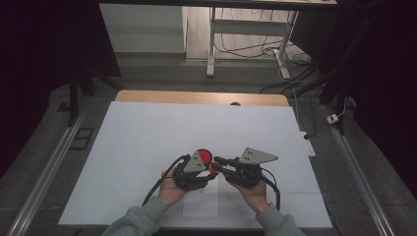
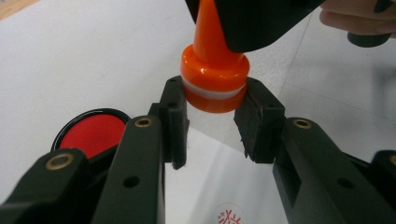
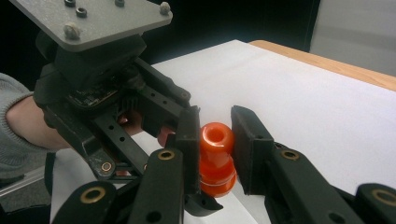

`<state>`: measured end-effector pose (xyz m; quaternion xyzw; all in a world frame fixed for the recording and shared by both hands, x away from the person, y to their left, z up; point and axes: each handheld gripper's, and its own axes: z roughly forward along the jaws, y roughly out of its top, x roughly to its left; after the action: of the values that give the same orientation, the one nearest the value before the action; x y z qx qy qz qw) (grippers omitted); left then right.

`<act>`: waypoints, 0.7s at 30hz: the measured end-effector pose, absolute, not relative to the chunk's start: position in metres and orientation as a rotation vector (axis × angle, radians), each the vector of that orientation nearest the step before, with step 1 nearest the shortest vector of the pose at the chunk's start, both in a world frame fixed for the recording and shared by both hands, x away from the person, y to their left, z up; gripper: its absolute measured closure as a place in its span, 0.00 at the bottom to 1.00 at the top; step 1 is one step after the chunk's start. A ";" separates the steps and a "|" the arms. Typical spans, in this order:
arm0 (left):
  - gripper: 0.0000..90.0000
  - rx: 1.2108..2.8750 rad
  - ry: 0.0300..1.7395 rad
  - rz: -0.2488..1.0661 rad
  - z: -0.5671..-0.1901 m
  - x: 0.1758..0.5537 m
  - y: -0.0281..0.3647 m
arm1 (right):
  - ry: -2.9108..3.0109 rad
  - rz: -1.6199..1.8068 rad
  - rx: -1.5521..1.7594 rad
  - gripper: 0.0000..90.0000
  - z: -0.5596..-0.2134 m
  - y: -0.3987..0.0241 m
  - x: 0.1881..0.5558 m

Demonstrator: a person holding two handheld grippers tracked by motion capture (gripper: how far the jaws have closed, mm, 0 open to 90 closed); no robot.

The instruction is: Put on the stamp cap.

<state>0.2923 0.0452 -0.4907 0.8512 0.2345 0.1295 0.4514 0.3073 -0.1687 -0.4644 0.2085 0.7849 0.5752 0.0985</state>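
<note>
High view has both hands meeting low in the middle of the white sheet [image 1: 147, 132], with the left gripper [image 1: 209, 169] and right gripper [image 1: 216, 162] nose to nose over the orange stamp [image 1: 212, 168]. So both of them have it at once, mid-air, just above the paper

Left gripper view is clearer: its two jaws are pinched on the fat base of the stamp [image 2: 214, 79], pads on either side of the white band. Right gripper view shows that one's jaws closed on the narrower handle end [image 3: 215, 156], hollow top pointing at the camera. Neither pair is wide, both are clamped on the stamp

As for progress, the red ink pad [image 2: 93, 133] sits open on the sheet just beside the left gripper, and there's already a red printed mark [image 2: 229, 215] on the small paper slip [image 1: 200, 206] below. So I'd guess one impression is done and this is a handover or a re-grip. What's left looks like letting one gripper go, then either another stamp or setting it down
</note>
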 end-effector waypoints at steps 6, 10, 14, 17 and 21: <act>0.71 2.103 0.581 0.322 -0.490 0.293 0.046 | 2.321 1.700 0.618 0.80 -0.464 -0.169 0.307; 0.71 2.101 0.582 0.320 -0.490 0.293 0.046 | 2.322 1.698 0.618 0.80 -0.465 -0.169 0.307; 0.71 2.096 0.583 0.315 -0.490 0.293 0.047 | 2.322 1.700 0.619 0.80 -0.465 -0.169 0.307; 0.71 2.093 0.587 0.313 -0.490 0.293 0.047 | 2.323 1.701 0.619 0.80 -0.465 -0.169 0.307; 0.71 2.089 0.589 0.309 -0.489 0.293 0.048 | 2.326 1.698 0.618 0.80 -0.466 -0.169 0.308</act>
<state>0.2933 0.0483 -0.4894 0.8475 0.2390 0.1252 0.4572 0.3075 -0.1689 -0.4657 0.2088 0.7859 0.5738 0.0978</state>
